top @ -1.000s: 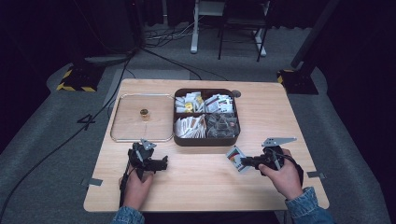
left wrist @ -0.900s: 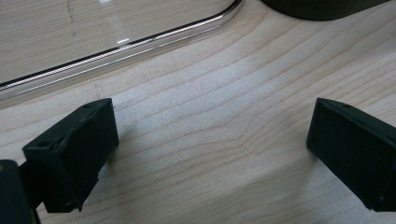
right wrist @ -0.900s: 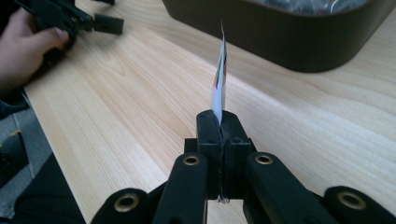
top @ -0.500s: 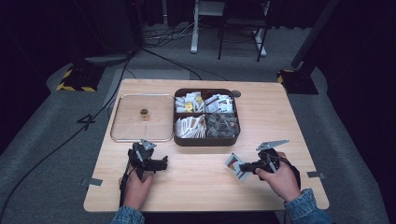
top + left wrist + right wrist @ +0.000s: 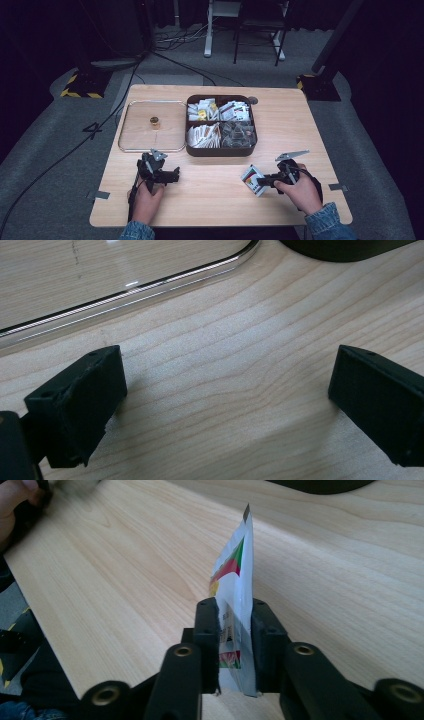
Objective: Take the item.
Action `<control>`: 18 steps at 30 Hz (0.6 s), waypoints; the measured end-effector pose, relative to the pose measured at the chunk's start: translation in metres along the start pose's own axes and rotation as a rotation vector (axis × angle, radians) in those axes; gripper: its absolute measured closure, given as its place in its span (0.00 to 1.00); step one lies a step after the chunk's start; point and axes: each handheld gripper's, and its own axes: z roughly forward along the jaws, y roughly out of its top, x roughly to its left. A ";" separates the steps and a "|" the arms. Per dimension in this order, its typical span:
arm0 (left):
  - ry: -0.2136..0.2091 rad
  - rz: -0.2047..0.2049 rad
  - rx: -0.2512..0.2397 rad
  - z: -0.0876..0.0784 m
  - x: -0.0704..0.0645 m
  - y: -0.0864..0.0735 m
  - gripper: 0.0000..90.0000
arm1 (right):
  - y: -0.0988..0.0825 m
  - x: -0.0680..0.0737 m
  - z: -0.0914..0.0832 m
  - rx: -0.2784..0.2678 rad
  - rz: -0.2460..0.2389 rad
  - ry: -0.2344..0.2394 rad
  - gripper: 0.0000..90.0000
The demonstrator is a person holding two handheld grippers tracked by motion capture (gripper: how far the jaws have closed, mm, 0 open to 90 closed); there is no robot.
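The right gripper (image 5: pixel 235 645) has the sachet (image 5: pixel 234 587) standing on edge between its fingers (image 5: pixel 207 630); the jaws have just been opening, and whether the pads press it cannot be told. The sachet sits low over the bench (image 5: pixel 215 200), near the front-right, well short of the compartment box (image 5: pixel 221 150). The left gripper (image 5: pixel 225 405) rests with fingers apart and empty beside the glass lid (image 5: pixel 125 285).

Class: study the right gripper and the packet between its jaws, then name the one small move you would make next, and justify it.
Probably draw the right gripper back off the packet. Its jaws have just been opening, with the packet standing between them, low over the bare table and apart from the compartment box. That suggests it is being set down here.
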 end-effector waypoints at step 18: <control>-0.001 0.000 0.001 0.000 0.000 0.000 0.03 | -0.002 -0.017 -0.015 -0.161 -0.032 -0.110 0.45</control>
